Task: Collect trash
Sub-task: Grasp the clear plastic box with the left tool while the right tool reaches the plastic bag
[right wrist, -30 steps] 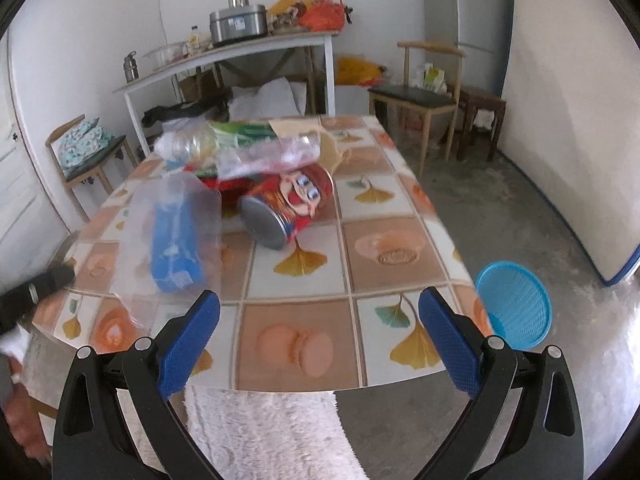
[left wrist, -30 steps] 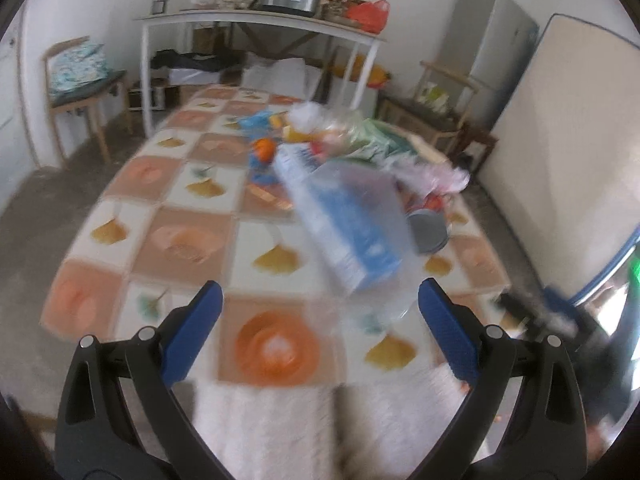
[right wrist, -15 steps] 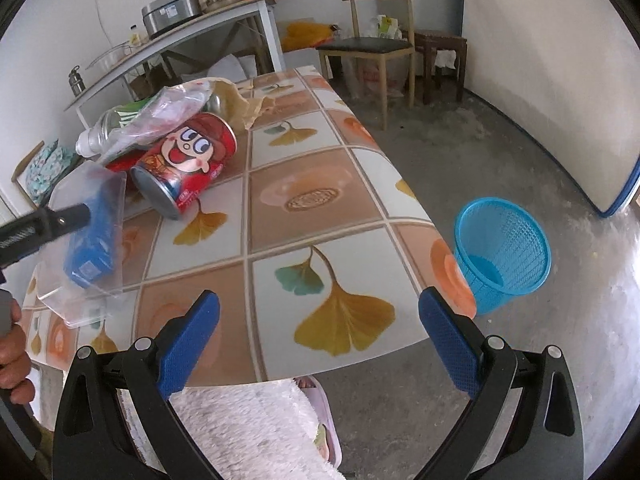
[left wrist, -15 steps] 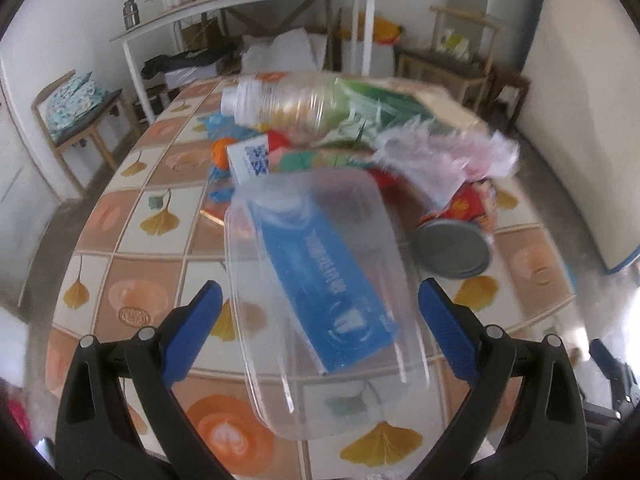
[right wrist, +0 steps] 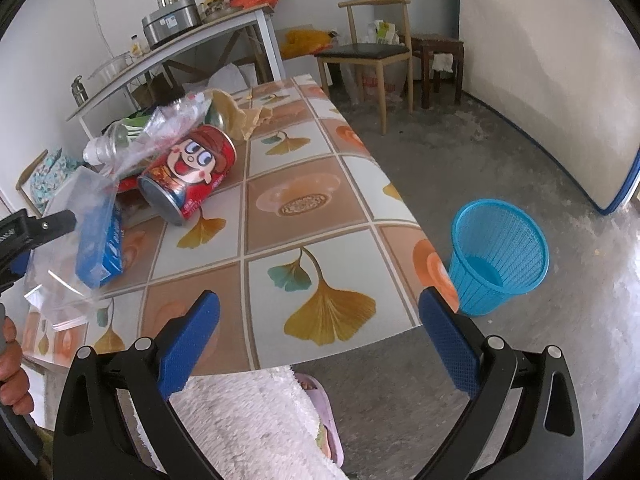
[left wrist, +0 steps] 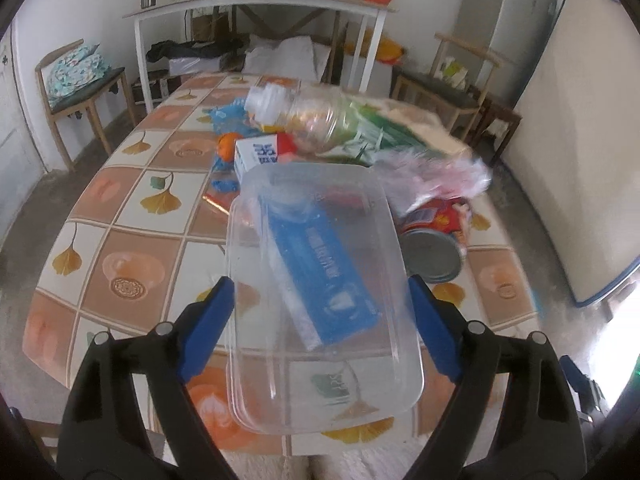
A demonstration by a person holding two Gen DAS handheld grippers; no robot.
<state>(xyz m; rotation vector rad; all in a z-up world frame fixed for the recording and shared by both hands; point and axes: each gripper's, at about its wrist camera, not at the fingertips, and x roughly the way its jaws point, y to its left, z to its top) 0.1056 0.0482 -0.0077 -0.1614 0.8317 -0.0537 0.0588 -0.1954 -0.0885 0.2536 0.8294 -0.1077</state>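
Left tongs [left wrist: 320, 284]: half a second back the clear tub [left wrist: 320, 380] lay ahead of the pads; now its long sides sit between them and they look clamped across it. From the right wrist view the tub appears raised off the worktop [right wrist: 304, 200]. A blue box [left wrist: 320, 276] lies slantwise inside and would ride along. Judgement: first piece secured; the carry to the bin comes next. Beyond the tub lies the heap: bottle [left wrist: 312, 114] on top at the far side, crumpled bag [left wrist: 432, 176] to its right, red can [right wrist: 188, 176] on its side, open end facing near. All still to collect. Right of the can the worktop is bare tiles out to the near and right edges. Right tongs [right wrist: 320, 296]: apart, nothing in them, over the near edge. Blue bin [right wrist: 500, 256] stands upright on the floor, just off the near right corner, mouth open. Open floor around it; chair [right wrist: 368, 52] well back. The tub must clear the right edge before release, and the tilted box could slide out.
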